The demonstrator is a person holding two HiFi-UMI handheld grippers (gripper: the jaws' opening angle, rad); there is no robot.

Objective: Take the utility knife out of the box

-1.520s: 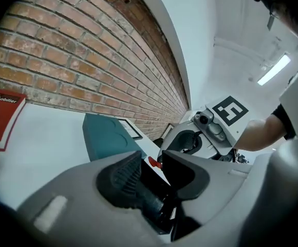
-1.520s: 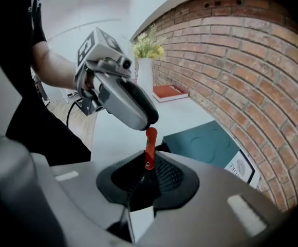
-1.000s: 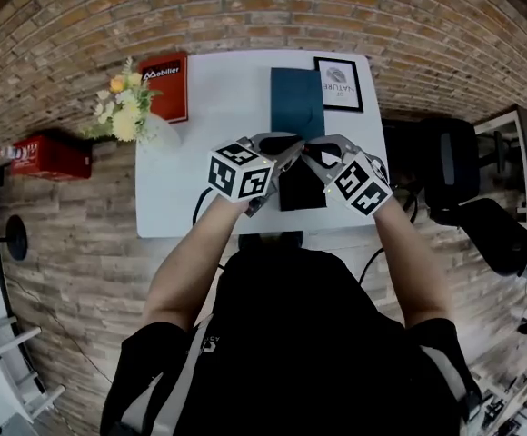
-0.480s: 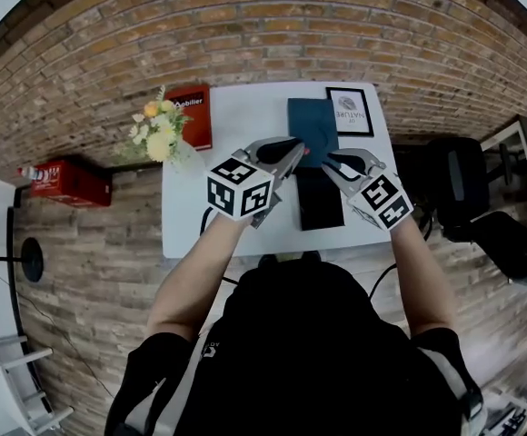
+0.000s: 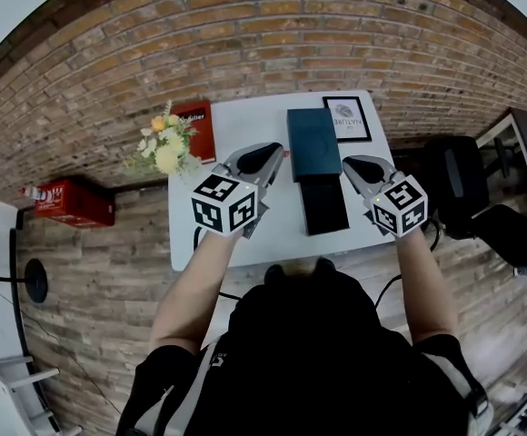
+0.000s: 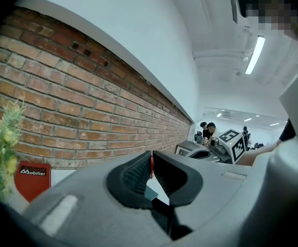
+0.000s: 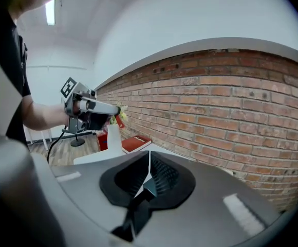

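Head view: caught the left gripper [image 5: 273, 153] and right gripper [image 5: 350, 163] poised above the white table [image 5: 282, 221], one on either side of the opened box [image 5: 320, 189]. Found the teal lid [image 5: 313, 142] toward the far edge and the black tray [image 5: 323, 203] touching it on the near side, long axis running from near edge to far edge. Made out no knife in the dark tray. Judged it either lying there unseen, a shade nearer the right gripper, or already lifted out.

Left gripper view: showed the jaws all but shut, pinching a thin red strip [image 6: 150, 164] seen edge-on. Possibly the knife, but too slim to name.

Right gripper view: showed the jaws, just closed further, meeting tip to tip with nothing between them.
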